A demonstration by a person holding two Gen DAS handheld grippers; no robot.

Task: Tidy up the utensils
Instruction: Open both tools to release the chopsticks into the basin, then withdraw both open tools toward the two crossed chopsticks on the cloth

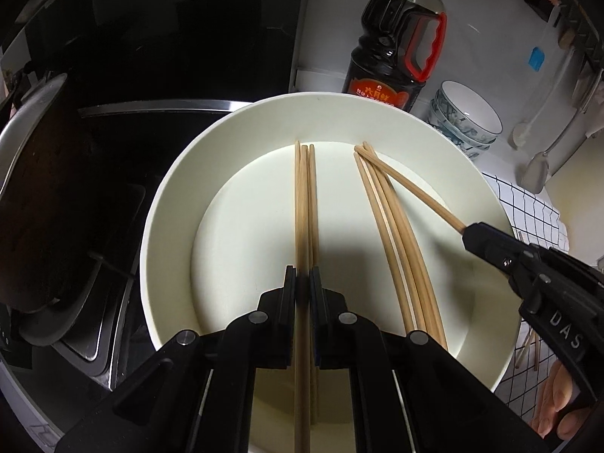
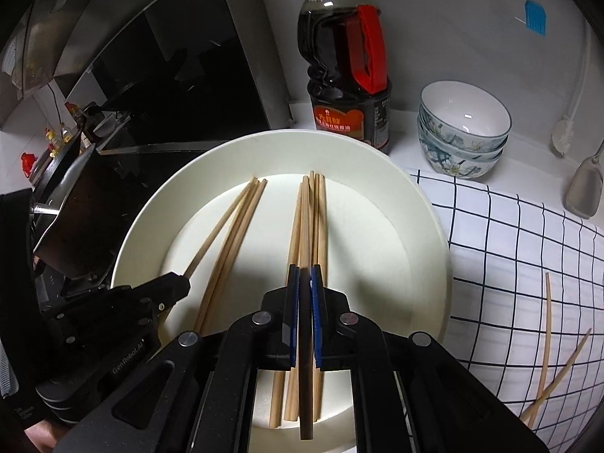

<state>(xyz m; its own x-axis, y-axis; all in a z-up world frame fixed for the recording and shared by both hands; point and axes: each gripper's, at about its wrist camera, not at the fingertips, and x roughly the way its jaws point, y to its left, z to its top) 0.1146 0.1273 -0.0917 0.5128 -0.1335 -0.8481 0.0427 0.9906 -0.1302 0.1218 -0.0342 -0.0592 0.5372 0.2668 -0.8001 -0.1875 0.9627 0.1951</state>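
Two groups of wooden chopsticks lie in the wide white plate, which sits on the bench between the dark stove and the checked cloth. The left group holds about three sticks lying close and parallel; the right group holds about four or five, with their far tips fanned and crossing.

The left gripper has its jaws closed on one chopstick of the left group, whose far tip points down among its neighbours. The right gripper has its jaws closed on one stick above the right group. In the left wrist view, that stick slants across the group's far ends.

Both sticks are pinched well back from their tips, so a small wrist turn probably swings the far end widely and could knock the settled sticks out of line. A thin round stick can also roll or pivot between flat pads and land skewed when the jaws open. Released while still raised, either stick may bounce or roll across the smooth plate floor.

The two grippers work near each other over the same plate, so they might collide. The soy sauce bottle and stacked bowls stand just beyond the rim. Two more chopsticks lie on the cloth, apparently yet to be gathered.
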